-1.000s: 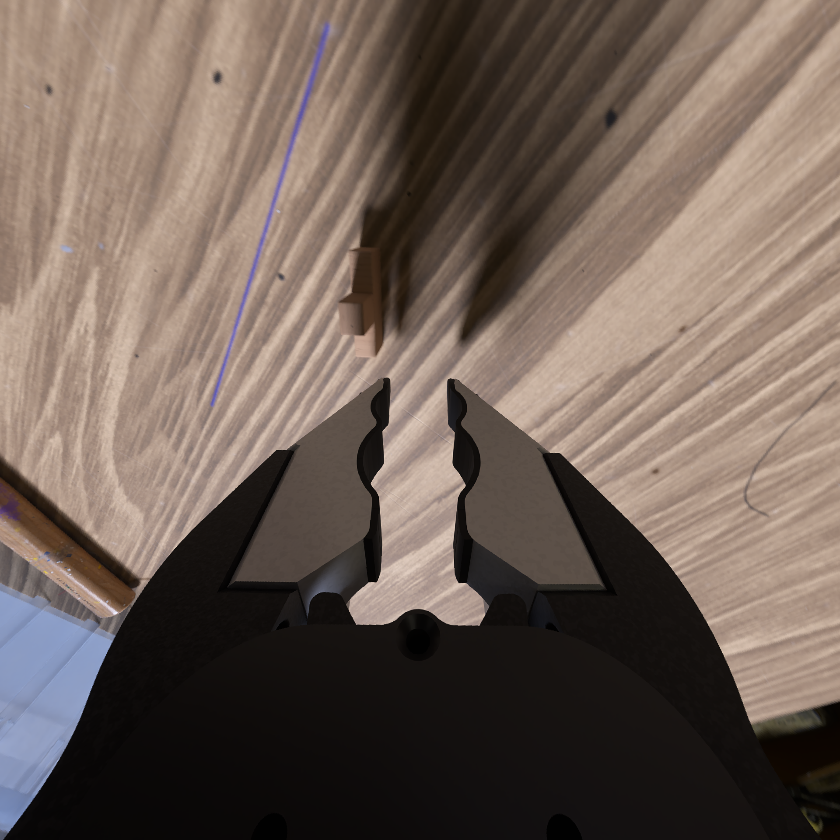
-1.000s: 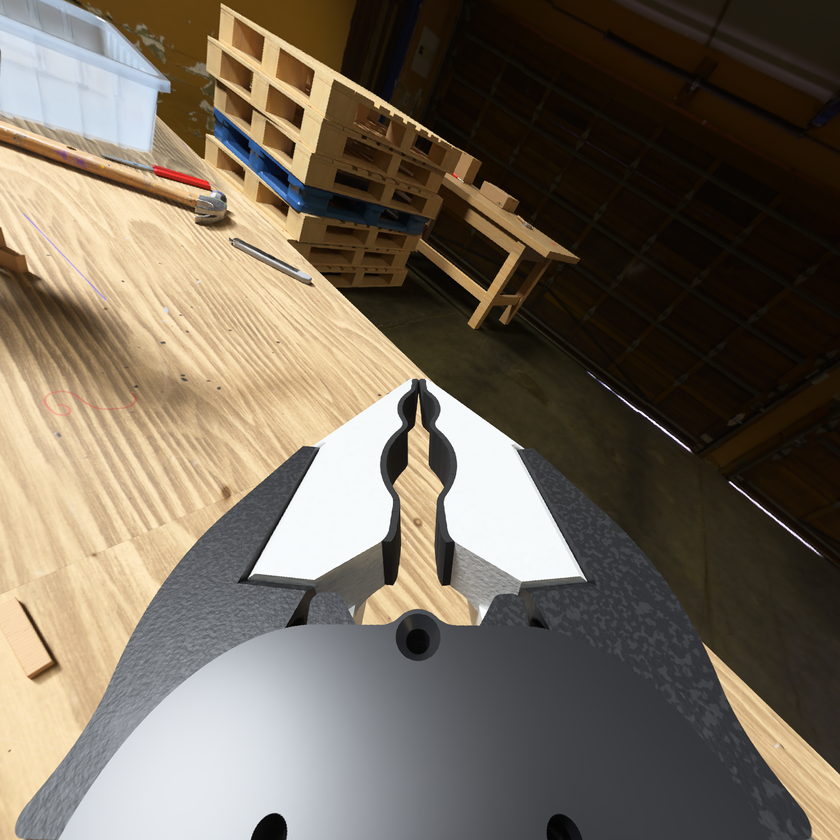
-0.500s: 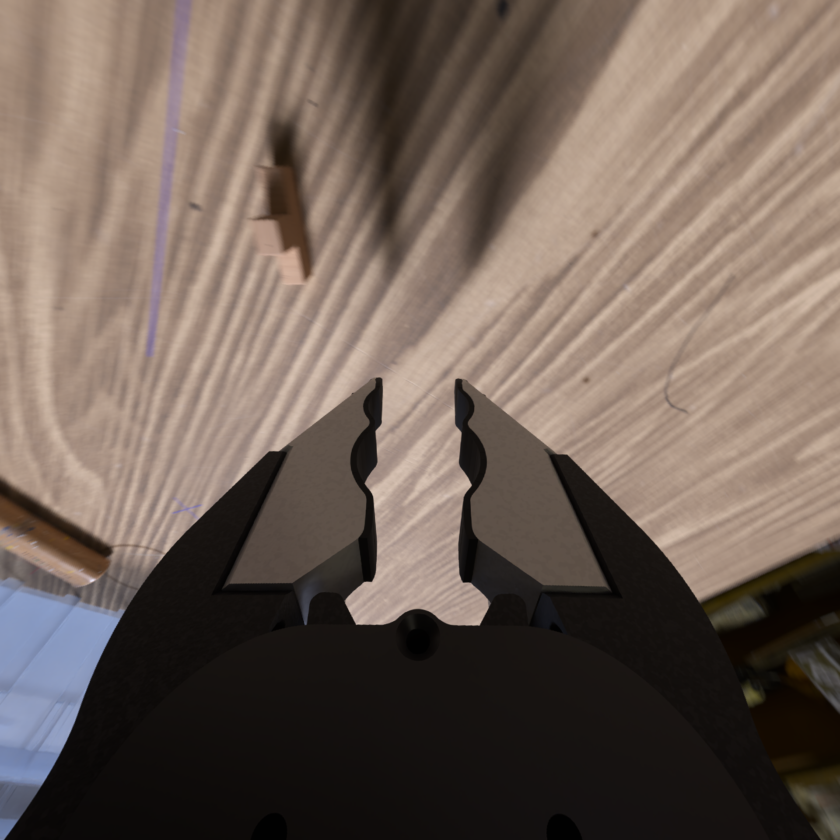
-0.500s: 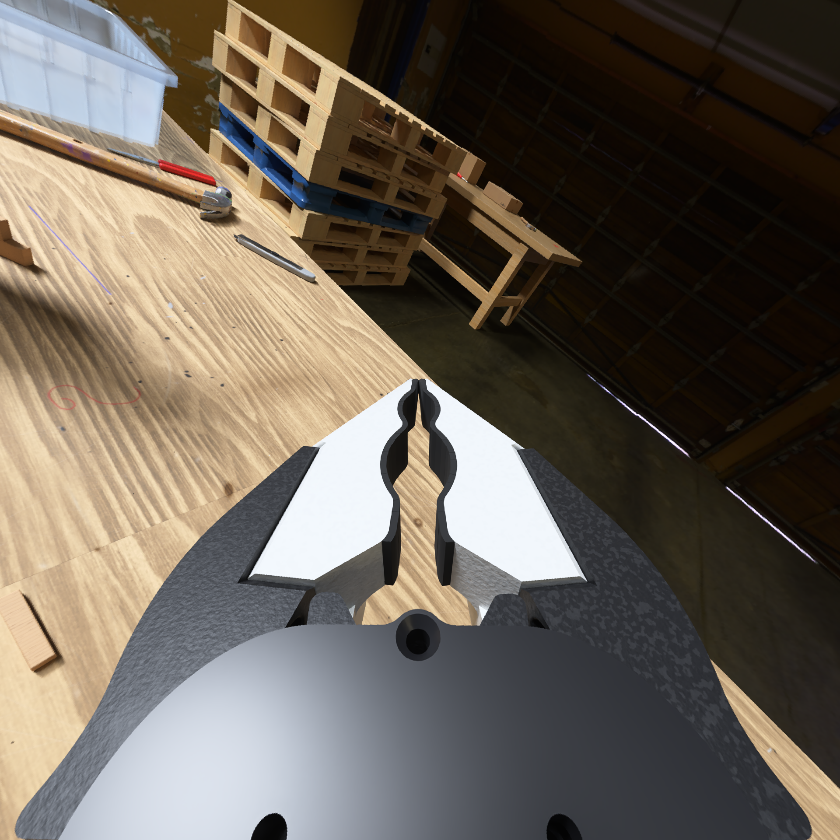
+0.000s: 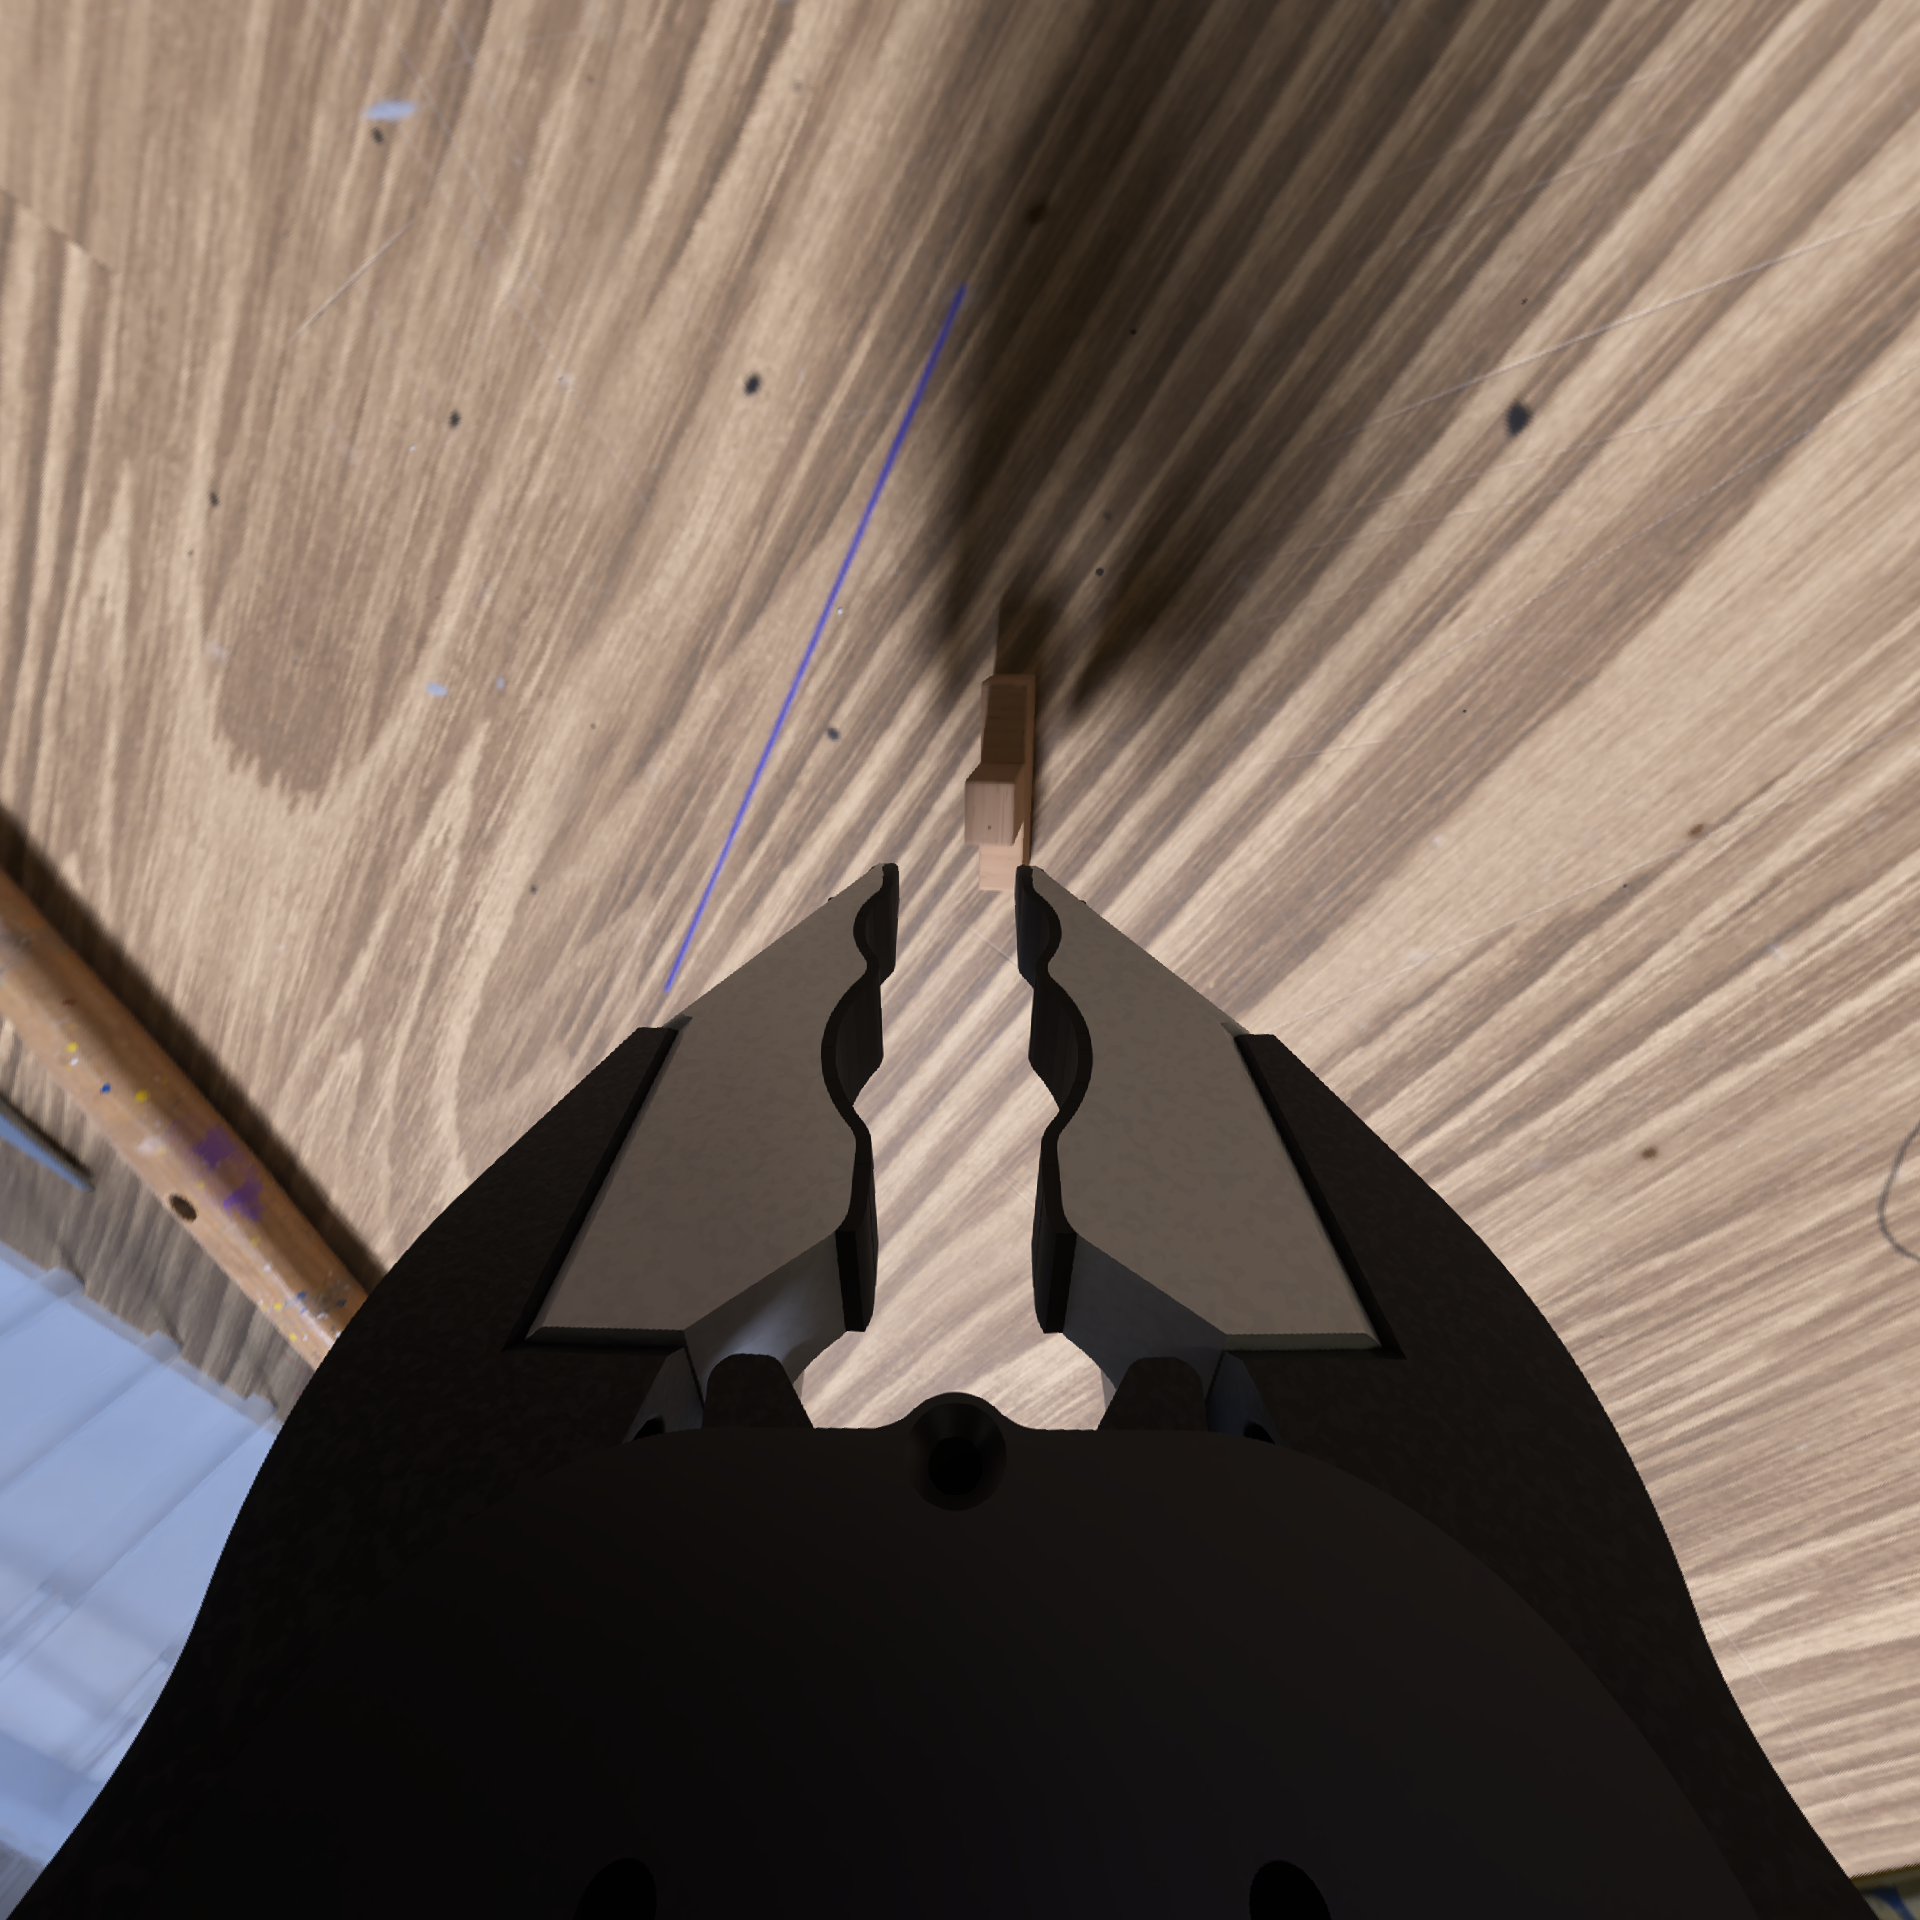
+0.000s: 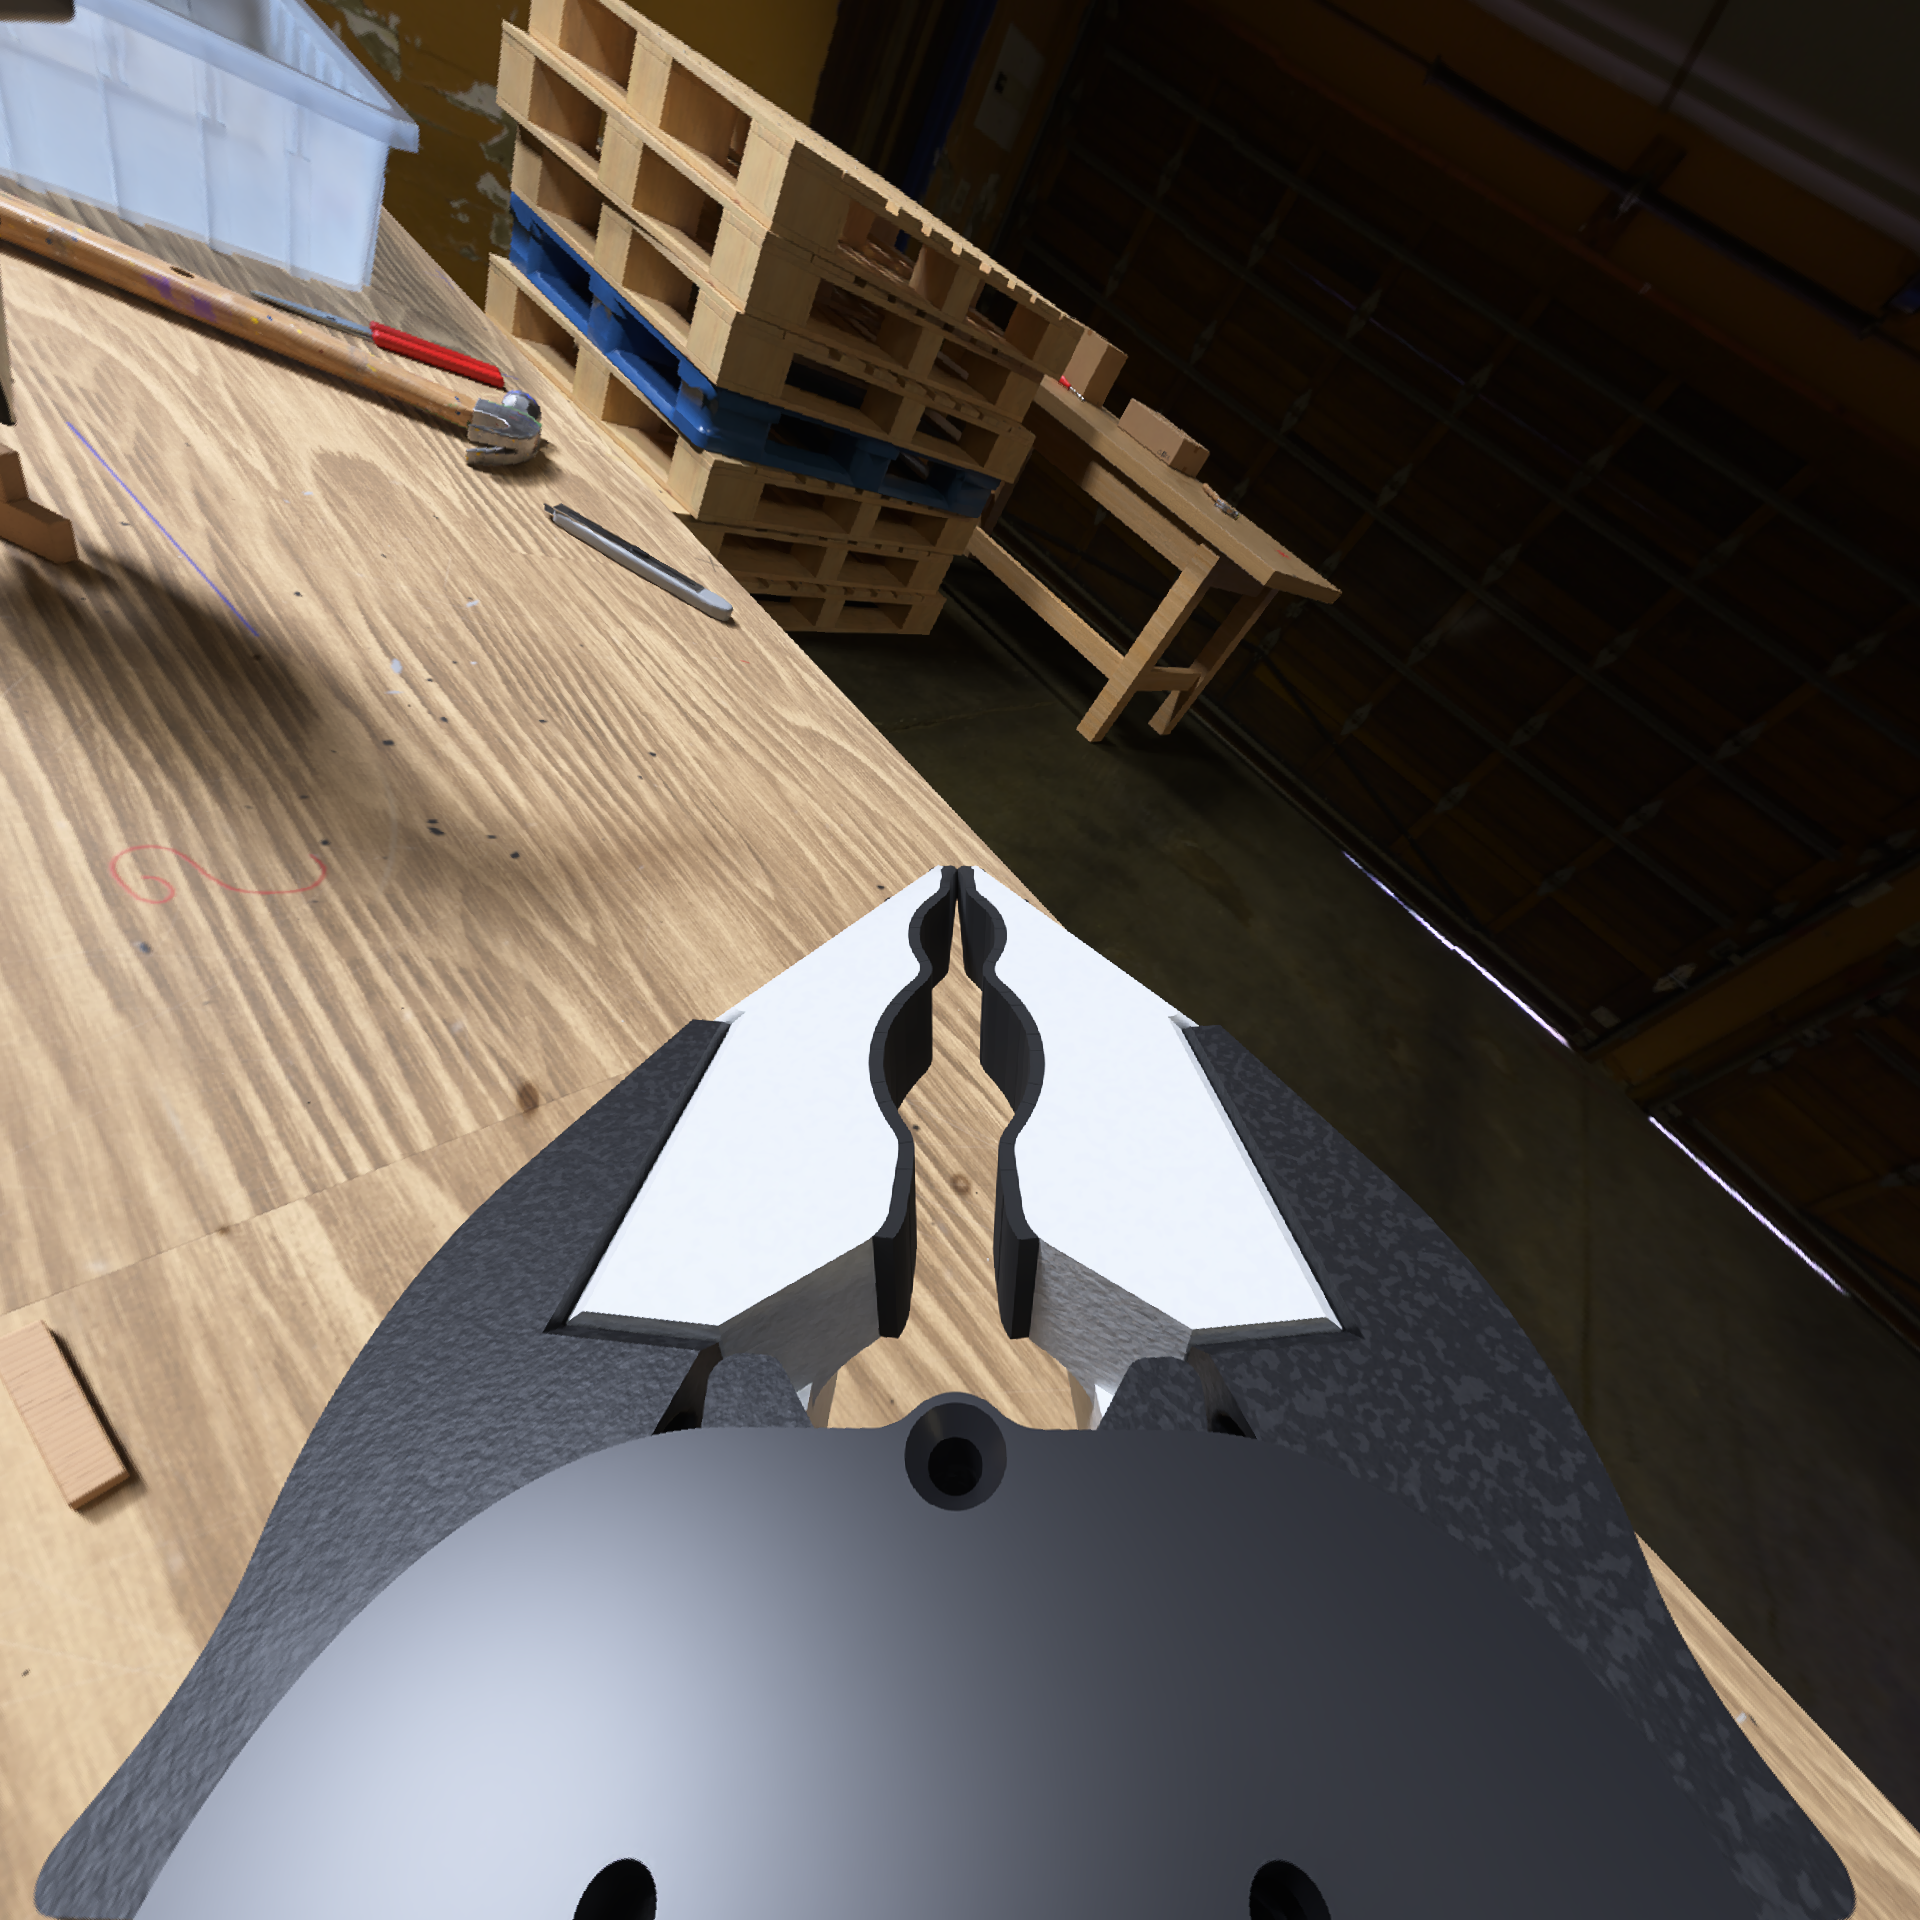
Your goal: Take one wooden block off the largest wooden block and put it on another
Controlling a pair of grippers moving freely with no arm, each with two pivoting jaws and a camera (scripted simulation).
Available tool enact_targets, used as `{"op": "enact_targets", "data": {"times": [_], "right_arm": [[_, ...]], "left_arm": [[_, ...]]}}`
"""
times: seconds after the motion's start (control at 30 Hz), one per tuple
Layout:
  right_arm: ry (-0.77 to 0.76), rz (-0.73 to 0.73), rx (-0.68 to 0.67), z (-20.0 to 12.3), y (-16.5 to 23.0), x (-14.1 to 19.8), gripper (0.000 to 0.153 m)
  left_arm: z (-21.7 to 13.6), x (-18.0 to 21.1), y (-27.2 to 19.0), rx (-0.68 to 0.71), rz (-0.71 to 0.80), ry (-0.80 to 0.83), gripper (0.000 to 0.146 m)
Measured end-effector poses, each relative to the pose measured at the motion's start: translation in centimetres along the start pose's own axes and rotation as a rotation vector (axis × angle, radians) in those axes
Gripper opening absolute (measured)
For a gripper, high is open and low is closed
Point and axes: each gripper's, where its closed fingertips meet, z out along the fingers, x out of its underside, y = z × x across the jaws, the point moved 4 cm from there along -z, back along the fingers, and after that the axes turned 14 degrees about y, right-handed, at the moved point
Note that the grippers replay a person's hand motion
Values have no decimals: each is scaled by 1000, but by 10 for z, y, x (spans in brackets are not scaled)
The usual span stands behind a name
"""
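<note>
In the left wrist view a long flat wooden block (image 5: 1010,717) lies on the table, seen nearly end-on. A small wooden cube (image 5: 990,811) sits on it. My left gripper (image 5: 956,878) is open and empty, and its fingertips are just short of the block's near end, with the cube in line with the gap. The same stack shows at the left edge of the right wrist view (image 6: 36,530), partly cut off. A separate flat wooden block (image 6: 62,1413) lies at the lower left there. My right gripper (image 6: 954,873) is shut and empty above the table's right edge.
A hammer (image 6: 260,322) lies at the back, with its handle also in the left wrist view (image 5: 156,1122). Near it are a red-handled tool (image 6: 436,353), a utility knife (image 6: 639,561) and a white bin (image 6: 197,156). Stacked pallets (image 6: 769,343) stand beyond the table edge.
The left gripper has swung round, so the stacked blocks moved from the upper left to straight ahead and closer to its fingertips. The right gripper has shifted only slightly and stays shut.
</note>
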Motion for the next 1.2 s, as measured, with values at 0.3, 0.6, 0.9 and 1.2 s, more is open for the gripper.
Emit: {"op": "enact_targets", "data": {"times": [0.3,0.6,0.9,1.2], "right_arm": [[9,4,-2,2,-2,4,0],[9,-8,-8,2,2,2,0],[-6,-8,-7,-2,1,-2,0],[-31,0,12,-11,-7,-8,0]], "left_arm": [[8,-9,-4,79,28,10,17],[3,-7,-3,101,-9,-54,9],[-24,-2,-10,71,-13,-121,9],[-113,-55,-68,18,127,-355,9]]}}
